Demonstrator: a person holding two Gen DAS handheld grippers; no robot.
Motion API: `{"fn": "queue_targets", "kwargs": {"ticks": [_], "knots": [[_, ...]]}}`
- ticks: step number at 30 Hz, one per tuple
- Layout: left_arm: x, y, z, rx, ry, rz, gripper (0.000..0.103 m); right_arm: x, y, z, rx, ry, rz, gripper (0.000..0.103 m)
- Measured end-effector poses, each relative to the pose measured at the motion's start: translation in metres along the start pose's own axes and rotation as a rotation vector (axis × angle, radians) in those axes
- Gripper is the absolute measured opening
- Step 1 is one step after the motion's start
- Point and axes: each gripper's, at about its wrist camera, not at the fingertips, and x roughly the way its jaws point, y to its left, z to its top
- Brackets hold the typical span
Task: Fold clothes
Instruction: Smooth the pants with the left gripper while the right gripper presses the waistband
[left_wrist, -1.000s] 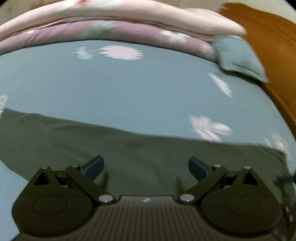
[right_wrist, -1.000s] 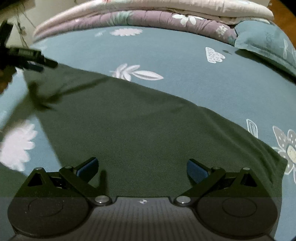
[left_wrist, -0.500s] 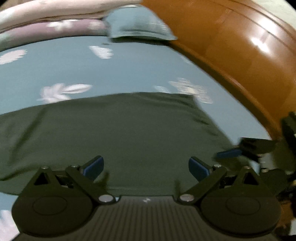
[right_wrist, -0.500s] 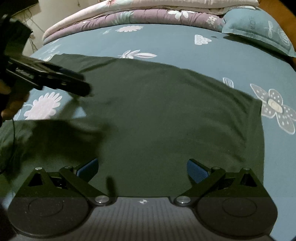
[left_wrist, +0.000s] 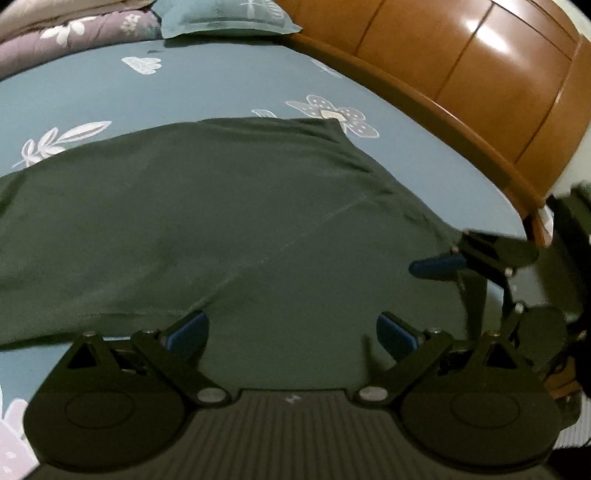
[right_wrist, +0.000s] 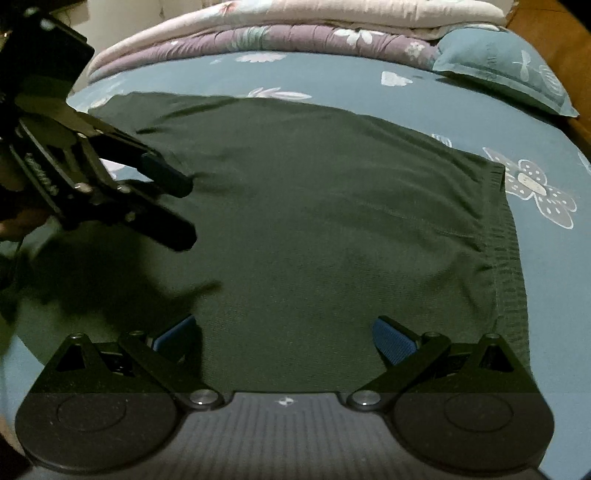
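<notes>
Both the left gripper (left_wrist: 291, 328) and right gripper (right_wrist: 284, 332) hang wide open over the dark green garment (right_wrist: 332, 221), spread on the bed (right_wrist: 554, 258), probably choosing edges to pinch.

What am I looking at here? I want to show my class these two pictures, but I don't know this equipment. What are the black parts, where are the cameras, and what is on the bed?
A person holds a two-finger gripper in each hand; no robot arm is involved. Each gripper carries a camera looking along its fingers. One picture comes from the left gripper, the other from the right gripper. Both are open and hold nothing. A dark green garment lies spread on a blue flowered bedsheet, with a pillow and folded quilts behind, and a wooden headboard alongside.
</notes>
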Motion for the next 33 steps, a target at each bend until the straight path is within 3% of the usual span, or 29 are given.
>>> {"fn": "queue_targets", "kwargs": {"ticks": [4,7,10,13,15,19,24,29,33], "knots": [[-0.019,0.001,0.003,-0.036,-0.041,0.026,0.098,-0.002,0.001,-0.006,0.004,-0.033,-0.011,0.103],[-0.029,-0.003,-0.004,-0.061,-0.050,-0.019,0.098,-0.002,0.002,-0.007,0.003,-0.044,-0.022,0.103],[-0.028,-0.007,-0.016,-0.066,-0.010,-0.049,0.098,-0.003,0.002,-0.009,0.006,-0.049,-0.027,0.103],[-0.020,0.000,-0.023,-0.073,0.017,0.092,0.098,-0.004,0.002,-0.009,0.007,-0.053,-0.030,0.103],[-0.024,0.010,-0.021,-0.119,-0.009,0.127,0.097,-0.005,0.002,-0.010,-0.004,-0.048,-0.026,0.103],[-0.041,0.011,-0.010,-0.169,-0.076,0.079,0.098,-0.007,0.000,-0.007,-0.015,-0.024,-0.014,0.103],[-0.034,-0.007,-0.008,-0.127,-0.067,-0.014,0.098,-0.018,-0.003,-0.003,-0.029,-0.009,0.029,0.103],[-0.004,-0.010,-0.018,-0.120,0.011,0.007,0.098,-0.029,-0.008,-0.026,-0.080,0.055,-0.031,0.103],[-0.009,-0.014,-0.015,-0.106,-0.004,0.006,0.098,-0.044,-0.016,-0.032,-0.069,0.073,-0.071,0.103]]}}
